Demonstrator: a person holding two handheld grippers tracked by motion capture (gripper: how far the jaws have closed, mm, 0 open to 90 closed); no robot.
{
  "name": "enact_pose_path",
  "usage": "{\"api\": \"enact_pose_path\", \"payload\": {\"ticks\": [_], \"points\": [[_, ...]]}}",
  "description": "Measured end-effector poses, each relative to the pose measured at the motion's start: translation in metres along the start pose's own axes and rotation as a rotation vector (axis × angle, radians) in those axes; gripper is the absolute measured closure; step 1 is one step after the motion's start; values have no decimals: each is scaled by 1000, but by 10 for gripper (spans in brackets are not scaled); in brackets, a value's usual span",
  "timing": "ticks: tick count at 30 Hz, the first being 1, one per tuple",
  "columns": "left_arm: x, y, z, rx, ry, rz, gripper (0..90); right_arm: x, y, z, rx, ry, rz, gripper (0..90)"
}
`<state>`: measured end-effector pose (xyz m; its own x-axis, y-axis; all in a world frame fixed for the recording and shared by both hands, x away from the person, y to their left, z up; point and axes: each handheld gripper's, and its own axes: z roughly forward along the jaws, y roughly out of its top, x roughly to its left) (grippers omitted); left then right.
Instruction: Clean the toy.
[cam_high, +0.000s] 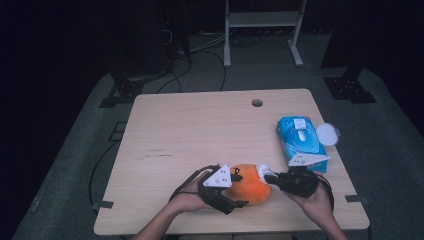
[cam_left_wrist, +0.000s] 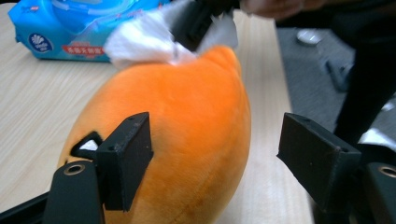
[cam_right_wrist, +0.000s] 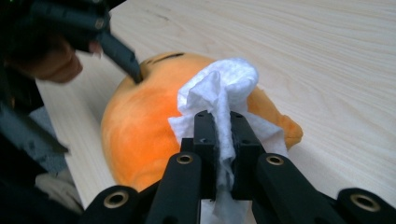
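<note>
While your right gripper (cam_right_wrist: 218, 135) has its fingers clamped on the crumpled white wet wipe (cam_right_wrist: 219, 91), the wiping of the soft orange mango-shaped plush toy (cam_high: 248, 183) looks under way rather than finished — the wipe is pressed to the toy's pointed end, and I'd judge most of the orange surface is yet to be covered. Your left gripper (cam_left_wrist: 224, 158) has its fingers part-way apart, straddling the toy: the one at the left of the left gripper view lies against the plush, the other stands clear, so it steadies more than grips.

The toy lies low and centre in the high view, close to the near edge of the pale wooden worktop (cam_high: 200, 125). Mind that edge — a push toward you could slide it off. To the right sits the blue pack of wet wipes (cam_high: 300, 140), near your right hand, so sweeps that way are tight. Upward and leftward in the high view, bare wood gives you plenty of room.
</note>
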<state>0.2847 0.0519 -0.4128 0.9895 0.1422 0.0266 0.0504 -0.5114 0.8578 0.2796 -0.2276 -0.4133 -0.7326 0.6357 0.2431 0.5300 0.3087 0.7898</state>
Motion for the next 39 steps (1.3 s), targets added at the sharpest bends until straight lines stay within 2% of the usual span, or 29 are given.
{"api": "enact_pose_path", "payload": {"ticks": [3, 6, 7, 9, 10, 11, 14, 17, 20, 22, 24, 26, 28, 30, 32, 35, 37, 39], "points": [[7, 4, 1, -6, 32, -3, 188, 6, -5, -1, 20, 24, -51, 831], [18, 9, 7, -45, 35, -53, 138, 11, -8, 0, 41, 50, -98, 831], [22, 11, 11, -35, 39, -60, 126, 12, -8, -1, 51, 51, -112, 831], [26, 10, 20, 31, 64, -53, 133, 11, -8, -2, 55, 51, -117, 830], [27, 7, 23, 53, 40, -76, 163, 10, -8, -3, 52, 42, -112, 830], [26, 5, 25, 52, 27, -92, 189, 9, -7, -5, 45, 37, -106, 830], [23, 0, 22, 42, 19, -98, 211, 11, -4, -6, 18, 28, -95, 831], [18, -3, 20, 53, 4, -110, 212, 21, 6, 0, -8, 30, -117, 831], [9, -5, 17, 84, 2, -82, 210, 28, 16, 12, 0, 30, -150, 832], [7, -8, 14, 78, -10, -86, 209, 27, 16, 16, 8, 22, -157, 831], [5, -10, 14, 80, -24, -76, 209, 19, 13, 13, 8, -11, -134, 831], [1, -10, 14, 77, -19, -62, 209, 10, 8, 9, 8, -30, -94, 832], [-1, -9, 16, 75, -23, -58, 211, 9, 2, 4, 8, -22, -84, 832], [-3, -7, 18, 82, -20, -55, 214, 16, -1, -1, 19, -22, -99, 833], [-4, -7, 19, 84, -14, -51, 214, 26, -3, -6, 17, 7, -126, 833], [-2, -7, 18, 82, -23, -72, 211, 38, -7, -13, 26, 49, -166, 833], [-2, -3, 15, 69, -34, -62, 198, 38, -11, -14, 43, 30, -169, 834], [-1, 6, 14, 51, -41, -57, 166, 32, -15, -14, 54, 37, -140, 834]]}}
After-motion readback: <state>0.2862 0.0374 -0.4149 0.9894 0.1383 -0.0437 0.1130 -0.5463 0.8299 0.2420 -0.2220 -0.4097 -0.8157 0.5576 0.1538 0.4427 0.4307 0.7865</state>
